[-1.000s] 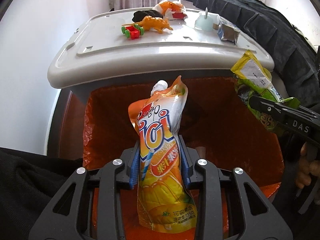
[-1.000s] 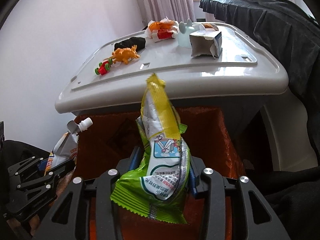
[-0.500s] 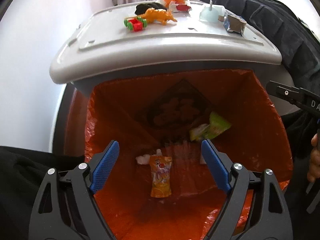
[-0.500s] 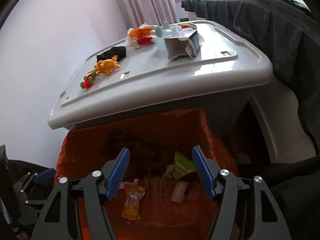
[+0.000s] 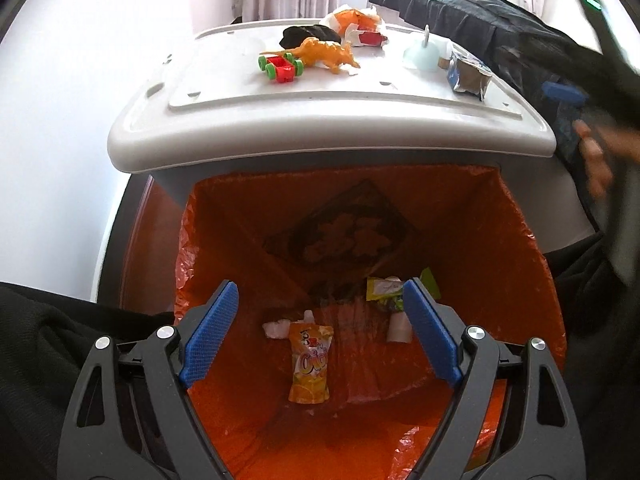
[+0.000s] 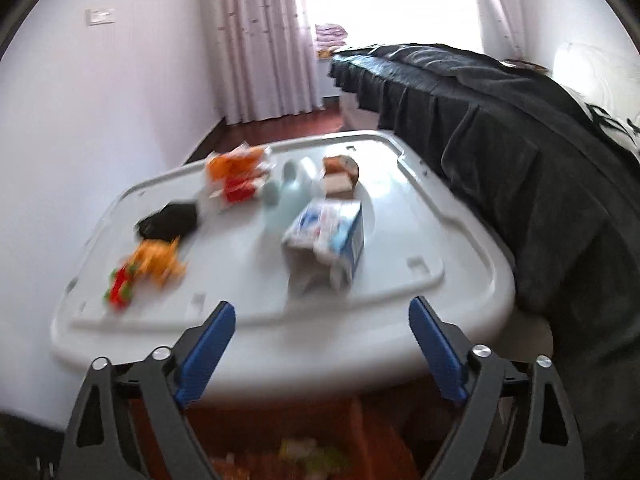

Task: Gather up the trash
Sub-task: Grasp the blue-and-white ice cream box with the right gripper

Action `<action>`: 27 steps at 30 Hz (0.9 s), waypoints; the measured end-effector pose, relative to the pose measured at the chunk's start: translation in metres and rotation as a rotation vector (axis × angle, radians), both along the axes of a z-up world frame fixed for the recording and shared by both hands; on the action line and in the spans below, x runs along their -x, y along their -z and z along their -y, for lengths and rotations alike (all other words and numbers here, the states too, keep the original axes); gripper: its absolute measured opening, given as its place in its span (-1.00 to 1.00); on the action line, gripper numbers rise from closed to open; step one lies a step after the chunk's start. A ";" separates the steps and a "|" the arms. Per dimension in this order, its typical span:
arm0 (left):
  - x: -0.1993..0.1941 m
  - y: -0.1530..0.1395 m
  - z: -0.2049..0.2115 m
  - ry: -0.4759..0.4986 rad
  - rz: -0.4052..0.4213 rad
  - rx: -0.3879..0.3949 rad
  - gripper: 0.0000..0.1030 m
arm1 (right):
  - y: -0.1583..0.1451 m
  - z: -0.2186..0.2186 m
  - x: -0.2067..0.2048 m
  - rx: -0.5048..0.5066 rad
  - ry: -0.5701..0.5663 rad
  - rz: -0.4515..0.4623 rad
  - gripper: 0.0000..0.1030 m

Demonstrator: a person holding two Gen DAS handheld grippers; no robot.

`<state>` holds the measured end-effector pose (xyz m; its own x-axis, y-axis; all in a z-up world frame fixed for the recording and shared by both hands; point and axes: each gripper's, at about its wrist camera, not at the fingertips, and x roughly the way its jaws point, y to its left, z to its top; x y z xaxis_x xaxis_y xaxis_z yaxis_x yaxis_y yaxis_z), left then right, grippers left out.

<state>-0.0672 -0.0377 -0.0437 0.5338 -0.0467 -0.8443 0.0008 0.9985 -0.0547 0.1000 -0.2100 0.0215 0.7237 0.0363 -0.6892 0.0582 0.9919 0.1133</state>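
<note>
At the bottom of the left wrist view, the left gripper [image 5: 318, 336] hangs over the orange bin bag [image 5: 516, 248] with its jaws spread wide and nothing between them. Down in the bag, lower middle of the frame, there's the orange juice pouch [image 5: 310, 364] lying flat, a green snack wrapper [image 5: 386, 292] just right of centre and a bit of white tissue [image 5: 276, 328] beside the pouch, so that trash is already in. Along the top of the frame sits the grey lid [image 5: 320, 120] with the leftovers: a crumpled carton [image 5: 468, 76] at upper right, an orange and white wrapper [image 5: 356, 26] top centre, plus a toy dinosaur [image 5: 326, 53], a little red car [image 5: 280, 67], a black lump [image 5: 308, 35] and a pale blue funnel-looking thing [image 5: 424, 54]. The blur at the right edge is a hand [image 5: 596, 160]. In the right wrist view, pretty smeared, the right gripper [image 6: 320, 344] sits at the bottom with its jaws opening, empty, aimed at the lid [image 6: 460, 280] with the carton [image 6: 326, 236] dead centre. I'd guess that carton is next: light, soft cardboard, already squashed, so it'll crush easily; pinching across its flattened open end looks safest. The funnel thing [image 6: 288, 196] stands just behind it and could get knocked, and the toys at left [image 6: 160, 260] aren't trash, so steer clear. The black bedcover [image 6: 520, 140] crowds the right side.
</note>
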 end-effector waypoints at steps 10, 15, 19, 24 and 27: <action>0.003 -0.004 -0.001 0.017 0.039 0.013 0.60 | 0.035 -0.007 -0.105 0.040 0.155 -0.126 0.72; -0.005 -0.002 -0.003 0.007 0.021 0.009 0.60 | 0.056 -0.009 -0.126 0.079 0.115 -0.216 0.01; -0.014 -0.008 -0.008 -0.005 0.010 0.034 0.60 | 0.034 -0.005 -0.120 0.000 0.022 -0.262 -0.01; -0.051 -0.032 -0.007 0.000 0.023 0.096 0.60 | -0.030 0.011 -0.082 -0.124 -0.121 -0.129 0.01; -0.096 -0.049 -0.008 -0.033 0.039 0.241 0.60 | -0.042 0.020 -0.060 -0.096 -0.147 -0.023 0.01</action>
<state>0.0284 -0.0298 0.0049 0.5705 -0.2263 -0.7895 -0.0244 0.9562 -0.2917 0.1604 -0.2299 0.0634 0.6901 0.2069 -0.6935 -0.0826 0.9745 0.2085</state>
